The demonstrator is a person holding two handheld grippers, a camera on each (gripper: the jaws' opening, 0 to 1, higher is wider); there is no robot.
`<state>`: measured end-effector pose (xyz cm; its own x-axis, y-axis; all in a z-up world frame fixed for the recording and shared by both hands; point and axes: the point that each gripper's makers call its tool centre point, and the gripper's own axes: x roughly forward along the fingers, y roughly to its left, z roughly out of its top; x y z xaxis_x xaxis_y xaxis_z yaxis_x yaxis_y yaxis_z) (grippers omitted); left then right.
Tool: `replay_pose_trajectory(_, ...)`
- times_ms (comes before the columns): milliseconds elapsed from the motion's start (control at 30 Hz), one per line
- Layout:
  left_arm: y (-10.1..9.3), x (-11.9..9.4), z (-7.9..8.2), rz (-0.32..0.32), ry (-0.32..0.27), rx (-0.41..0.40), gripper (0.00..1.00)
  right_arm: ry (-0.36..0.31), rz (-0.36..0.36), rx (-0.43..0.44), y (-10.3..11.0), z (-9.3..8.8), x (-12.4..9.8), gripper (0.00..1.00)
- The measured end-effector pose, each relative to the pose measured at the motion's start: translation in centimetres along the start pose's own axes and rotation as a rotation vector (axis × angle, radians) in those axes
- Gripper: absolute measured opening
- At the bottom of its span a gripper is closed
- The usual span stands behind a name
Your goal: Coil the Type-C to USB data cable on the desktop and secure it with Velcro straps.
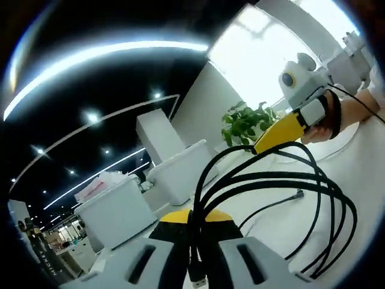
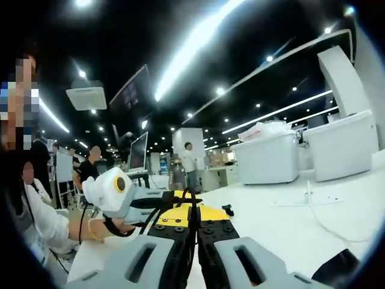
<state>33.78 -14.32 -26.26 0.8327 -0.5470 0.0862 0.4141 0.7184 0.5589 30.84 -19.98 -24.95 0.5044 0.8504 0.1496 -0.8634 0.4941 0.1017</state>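
Observation:
The black data cable [image 1: 313,198] is gathered into several loops that hang out over the white desktop [image 1: 367,174]. My left gripper [image 1: 195,227] is shut on the bundle where the loops meet, and the USB plug [image 1: 198,278] dangles just below its jaws. The small Type-C end [image 1: 299,194] sticks out inside the loops. My right gripper [image 1: 260,148] comes in from the upper right, its yellow tip pinching the far side of the loops. In the right gripper view my right gripper [image 2: 194,224] is shut on the cable [image 2: 175,202], tip to tip with the left gripper [image 2: 178,211].
Two white bins [image 1: 117,211] [image 1: 180,174] and a green plant [image 1: 246,123] stand behind the cable. In the right gripper view a thin white cable [image 2: 313,208], a small black piece [image 2: 227,210] and white bins [image 2: 267,159] are on the desk. A monitor [image 2: 137,153] and several people are behind.

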Motion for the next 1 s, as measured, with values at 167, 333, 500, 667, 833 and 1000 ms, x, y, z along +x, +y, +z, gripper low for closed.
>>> replay_pose_trajectory(167,0.8,-0.2,-0.2,0.015,0.001,-0.038,0.04,-0.091,-0.054,0.029,-1.6,2.1,-0.7,0.10)
replay_pose_trajectory(333,2.4,-0.9,1.0,0.062,-0.023,-0.032,0.04,-0.036,-0.210,-0.058,-5.8,1.4,-1.7,0.10)
replay_pose_trajectory(500,3.0,-1.7,3.0,0.090,-0.074,-0.011,0.04,0.219,-0.232,-0.100,-7.2,-5.3,-0.2,0.25)
replay_pose_trajectory(667,3.1,-2.3,4.9,0.093,-0.128,0.012,0.04,0.315,-0.250,-0.169,-8.1,-7.7,0.6,0.25)
replay_pose_trajectory(833,3.1,-3.2,7.1,0.110,-0.184,0.060,0.04,0.368,-0.252,-0.182,-8.4,-8.9,1.1,0.24)
replay_pose_trajectory(1000,3.6,-3.7,8.4,0.137,-0.217,0.084,0.04,0.455,-0.199,-0.126,-6.9,-10.5,1.0,0.23)
